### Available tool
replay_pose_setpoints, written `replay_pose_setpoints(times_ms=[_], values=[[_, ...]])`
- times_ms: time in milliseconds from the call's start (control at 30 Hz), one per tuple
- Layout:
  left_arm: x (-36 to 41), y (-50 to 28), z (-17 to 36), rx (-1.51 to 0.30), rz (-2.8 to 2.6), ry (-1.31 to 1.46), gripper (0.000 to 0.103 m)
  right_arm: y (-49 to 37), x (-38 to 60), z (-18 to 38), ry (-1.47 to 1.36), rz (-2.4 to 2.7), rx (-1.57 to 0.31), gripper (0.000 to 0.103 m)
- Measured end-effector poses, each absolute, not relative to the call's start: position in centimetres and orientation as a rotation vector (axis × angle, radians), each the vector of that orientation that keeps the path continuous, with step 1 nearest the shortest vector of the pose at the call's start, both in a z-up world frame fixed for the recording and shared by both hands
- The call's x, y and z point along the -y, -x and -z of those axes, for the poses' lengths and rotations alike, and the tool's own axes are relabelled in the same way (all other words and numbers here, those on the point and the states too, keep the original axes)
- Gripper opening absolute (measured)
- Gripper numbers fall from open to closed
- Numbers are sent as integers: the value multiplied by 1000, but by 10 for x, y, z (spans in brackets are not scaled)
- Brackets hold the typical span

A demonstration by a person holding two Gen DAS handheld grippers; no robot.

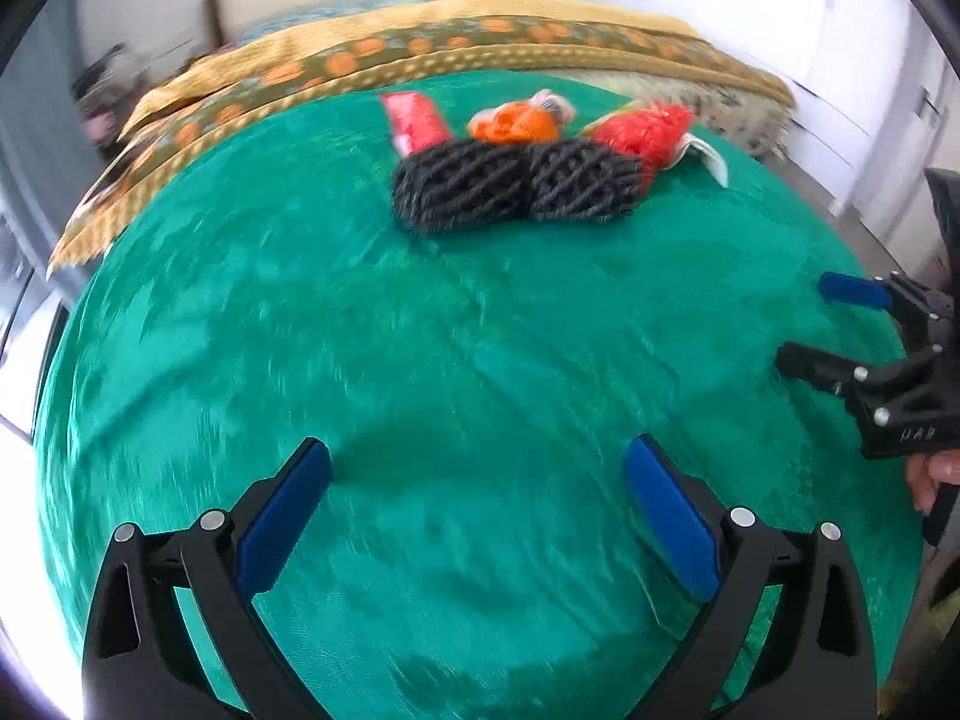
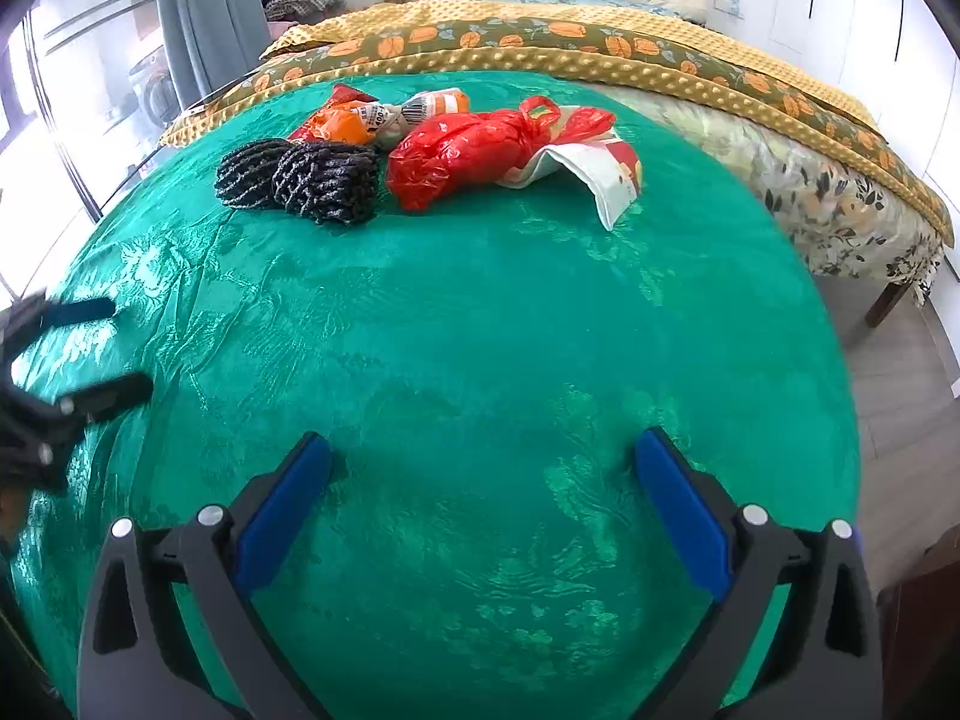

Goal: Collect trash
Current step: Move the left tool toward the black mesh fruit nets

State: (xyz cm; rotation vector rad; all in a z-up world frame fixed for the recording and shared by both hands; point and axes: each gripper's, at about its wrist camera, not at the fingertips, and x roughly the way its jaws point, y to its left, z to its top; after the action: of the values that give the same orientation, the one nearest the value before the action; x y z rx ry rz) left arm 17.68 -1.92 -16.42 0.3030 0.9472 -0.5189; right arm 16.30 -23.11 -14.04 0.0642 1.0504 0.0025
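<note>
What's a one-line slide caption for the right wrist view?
Open right gripper over a green cloth, facing black mesh bundles, a red plastic bag and wrappers.

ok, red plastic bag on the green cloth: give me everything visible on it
The red plastic bag is thin, glossy, crinkled film, bunched into a lump with a handle loop sticking up at its far end. It lies on the green cloth in the trash cluster, far from both open grippers. Its right side rests against a white paper wrapper; an orange snack packet sits just behind it, and the black mesh bundle lies to its left, close but apparently not touching.
</note>
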Motion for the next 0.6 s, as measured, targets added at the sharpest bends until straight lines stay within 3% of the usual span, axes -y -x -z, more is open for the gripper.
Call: replay_pose_setpoints(times_ms=[233,600], values=[[41,-236,128,-831,585,-304,98,-164,230,141,-55,4,-1052,98],[77,-269,145,-874,729,-306,98,-164,229,141,-54,5,-1052,98]])
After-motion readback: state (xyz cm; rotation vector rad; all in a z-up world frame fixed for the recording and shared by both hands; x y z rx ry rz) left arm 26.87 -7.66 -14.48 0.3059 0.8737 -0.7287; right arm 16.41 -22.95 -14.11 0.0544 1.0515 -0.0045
